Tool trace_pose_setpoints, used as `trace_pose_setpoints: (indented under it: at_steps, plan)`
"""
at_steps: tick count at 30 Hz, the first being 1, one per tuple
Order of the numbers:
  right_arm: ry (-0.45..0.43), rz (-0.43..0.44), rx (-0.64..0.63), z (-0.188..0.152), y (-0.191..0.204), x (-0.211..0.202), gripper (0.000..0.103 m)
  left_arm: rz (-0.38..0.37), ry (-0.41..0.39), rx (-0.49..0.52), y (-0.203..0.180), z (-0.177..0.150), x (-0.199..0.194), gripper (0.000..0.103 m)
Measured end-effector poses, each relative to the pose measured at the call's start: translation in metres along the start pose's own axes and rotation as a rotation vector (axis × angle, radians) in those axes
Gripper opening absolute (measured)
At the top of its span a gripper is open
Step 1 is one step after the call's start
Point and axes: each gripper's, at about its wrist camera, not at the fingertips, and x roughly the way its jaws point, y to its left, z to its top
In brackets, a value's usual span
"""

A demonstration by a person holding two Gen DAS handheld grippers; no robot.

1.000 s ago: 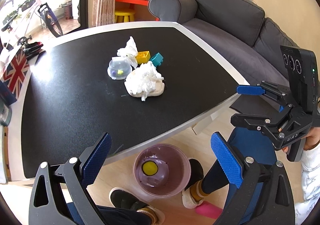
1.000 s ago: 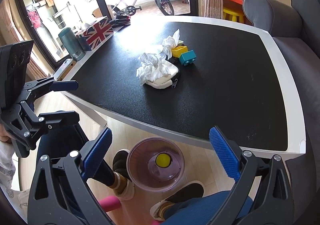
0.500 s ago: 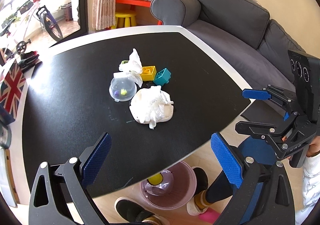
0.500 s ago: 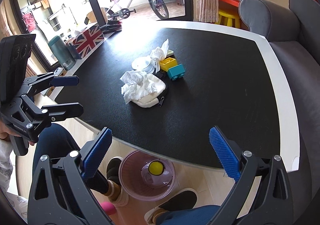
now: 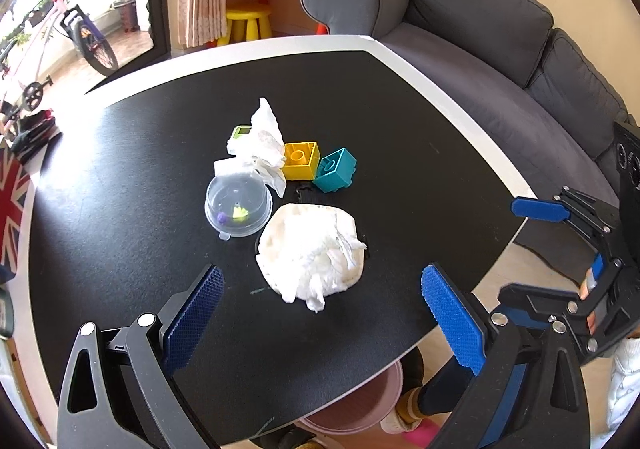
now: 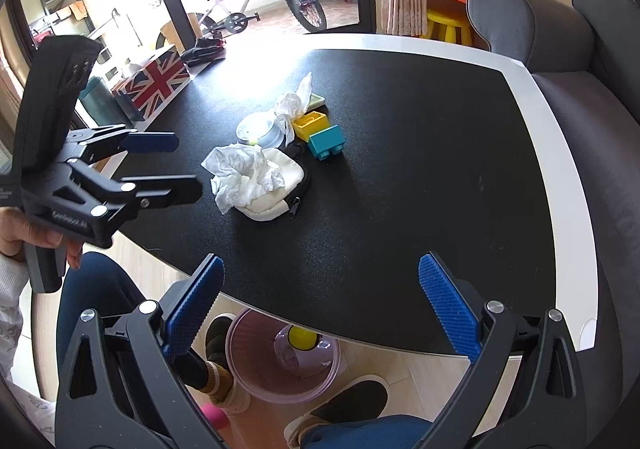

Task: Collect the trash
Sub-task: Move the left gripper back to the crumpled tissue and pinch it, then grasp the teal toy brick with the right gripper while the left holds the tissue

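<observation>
Both grippers have come forward over the black table (image 5: 120, 249) since a second ago; I see my left gripper (image 5: 320, 313) wide apart and empty, just short of the crumpled tissue (image 5: 316, 253) lying on a white pouch (image 6: 276, 201). My right gripper (image 6: 320, 305) gapes wide too, above the pink bin (image 6: 256, 369) on the floor
</observation>
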Motion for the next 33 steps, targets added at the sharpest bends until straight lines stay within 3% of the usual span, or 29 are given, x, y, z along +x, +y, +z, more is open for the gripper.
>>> trace_pose_setpoints:
  at_steps: [11, 14, 19, 22, 33]
  plan:
    - [0.006, -0.007, 0.018, 0.0, -0.01, 0.003, 0.096, -0.012, 0.034, -0.013, 0.004, 0.011, 0.031, 0.094]
    - [0.009, -0.005, 0.02, 0.001, -0.011, 0.005, 0.096, -0.022, 0.051, -0.006, 0.003, 0.011, 0.036, 0.076]
    - [0.007, -0.002, 0.021, 0.002, -0.011, 0.006, 0.096, -0.03, 0.084, -0.001, 0.004, 0.012, 0.043, 0.032]
    - [0.005, 0.0, 0.019, 0.004, -0.01, 0.007, 0.096, -0.038, 0.09, 0.004, 0.003, 0.011, 0.044, 0.017]
    - [0.006, 0.007, -0.009, 0.016, -0.002, 0.015, 0.096, -0.027, 0.038, 0.009, 0.007, 0.008, 0.024, 0.012]
